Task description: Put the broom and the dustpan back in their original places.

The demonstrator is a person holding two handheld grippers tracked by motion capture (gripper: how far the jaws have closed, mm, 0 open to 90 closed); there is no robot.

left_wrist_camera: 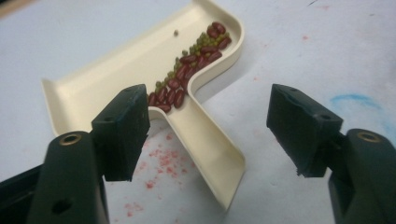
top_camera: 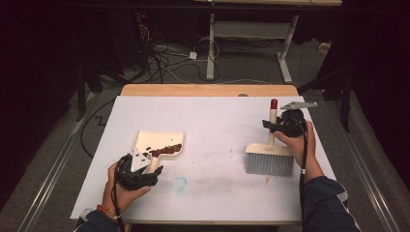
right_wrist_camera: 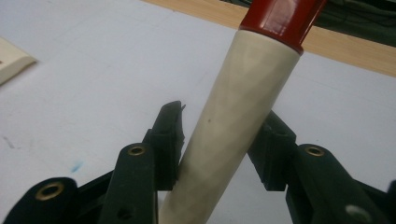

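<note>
On the desk's near-left quarter: dustpan loaded and let go; brush in the tongs toward the right edge.

My left gripper (top_camera: 145, 169) stands spread, the dustpan (left_wrist_camera: 140, 65) handle lying free between the jaws, pads clear of it. The pan is thin, stiff, light plastic, probably slick; the beans (left_wrist_camera: 189, 65) heaped at the throat will roll, so I would take the handle low, near the pan, and keep it level. Farther right, my right gripper (right_wrist_camera: 219, 144) straddles the brush (top_camera: 270, 157) handle, the left pad touching or nearly so, the right one looking slightly off; I cannot tell if it pinches. Bristles rest on the desk (top_camera: 217, 193). The stem looks rigid and smooth; grip mid-stem, below the red cap (right_wrist_camera: 282, 18).
</note>
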